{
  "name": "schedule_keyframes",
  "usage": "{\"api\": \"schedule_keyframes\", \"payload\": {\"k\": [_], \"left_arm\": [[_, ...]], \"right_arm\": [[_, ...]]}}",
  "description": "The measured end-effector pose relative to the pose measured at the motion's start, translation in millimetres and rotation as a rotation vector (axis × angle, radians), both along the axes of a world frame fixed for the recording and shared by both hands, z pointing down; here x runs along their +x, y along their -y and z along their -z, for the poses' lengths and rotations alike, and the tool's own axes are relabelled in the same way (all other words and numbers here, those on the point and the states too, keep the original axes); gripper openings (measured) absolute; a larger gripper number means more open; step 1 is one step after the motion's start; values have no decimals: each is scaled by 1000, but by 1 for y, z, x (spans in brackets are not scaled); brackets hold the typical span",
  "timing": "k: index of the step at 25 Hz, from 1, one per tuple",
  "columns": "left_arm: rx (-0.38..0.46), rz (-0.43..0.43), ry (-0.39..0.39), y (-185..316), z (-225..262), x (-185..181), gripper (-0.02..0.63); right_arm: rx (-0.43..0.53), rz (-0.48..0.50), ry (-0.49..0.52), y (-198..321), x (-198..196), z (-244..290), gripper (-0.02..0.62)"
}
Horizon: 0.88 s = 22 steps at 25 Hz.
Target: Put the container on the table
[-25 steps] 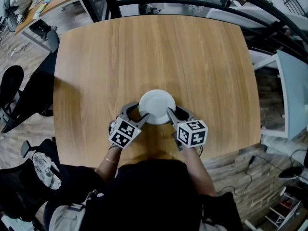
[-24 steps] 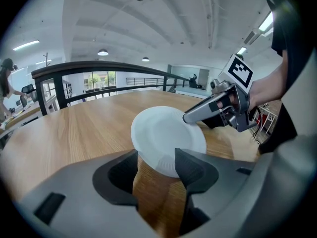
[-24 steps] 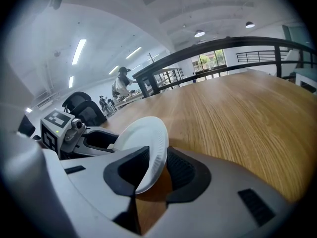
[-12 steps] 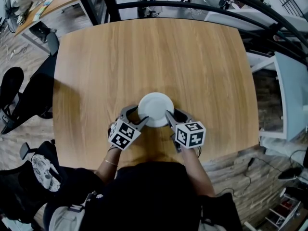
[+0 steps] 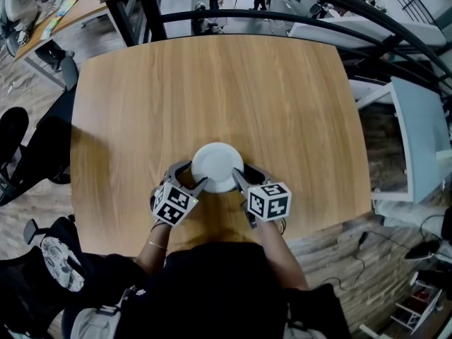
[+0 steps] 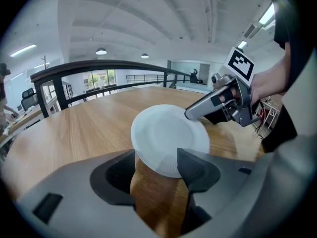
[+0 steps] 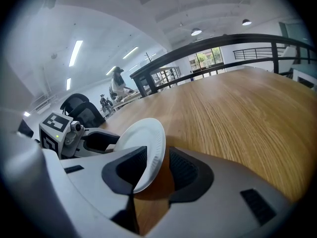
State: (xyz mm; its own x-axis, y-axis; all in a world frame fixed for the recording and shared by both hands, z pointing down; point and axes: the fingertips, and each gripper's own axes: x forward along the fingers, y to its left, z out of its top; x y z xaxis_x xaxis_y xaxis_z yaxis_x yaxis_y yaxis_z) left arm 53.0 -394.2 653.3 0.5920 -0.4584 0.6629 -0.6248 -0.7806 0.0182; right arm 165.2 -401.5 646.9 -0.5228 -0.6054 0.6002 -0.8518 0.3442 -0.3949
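Note:
A white paper plate (image 5: 217,164) sits low over the wooden table (image 5: 212,83) near its front edge, tilted in both gripper views. My left gripper (image 5: 189,177) is at its near-left rim and my right gripper (image 5: 246,176) at its near-right rim. In the left gripper view the plate (image 6: 166,133) has its rim between the jaws of that gripper (image 6: 156,165), against the right one, and the left one stands apart. In the right gripper view the plate's (image 7: 143,143) edge stands between the jaws of that gripper (image 7: 158,170), with a gap on the right side. Both pairs of jaws are opening.
A black railing (image 5: 233,13) runs beyond the table's far edge. Office chairs (image 5: 14,129) stand on the floor to the left. The person's dark torso (image 5: 219,288) is at the table's near edge. A pale panel (image 5: 417,140) stands to the right.
Both grippers and the plate keep their place on the table. Only the head camera has shifted, so the table sits a little further left in the picture.

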Motion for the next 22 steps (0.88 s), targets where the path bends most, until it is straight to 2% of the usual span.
{"api": "schedule_keyframes", "payload": {"k": [6, 16, 18, 22], "left_arm": [[8, 7, -4, 1, 3, -2, 253], [3, 23, 7, -10, 7, -9, 254], [4, 29, -10, -11, 11, -10, 254], [37, 86, -101, -8, 34, -11, 253]], "right_arm": [[26, -42, -5, 2, 14, 10, 133], [58, -63, 14, -9, 14, 27, 133], [67, -64, 20, -10, 14, 31, 133], [82, -48, 43, -13, 8, 42, 121]]}}
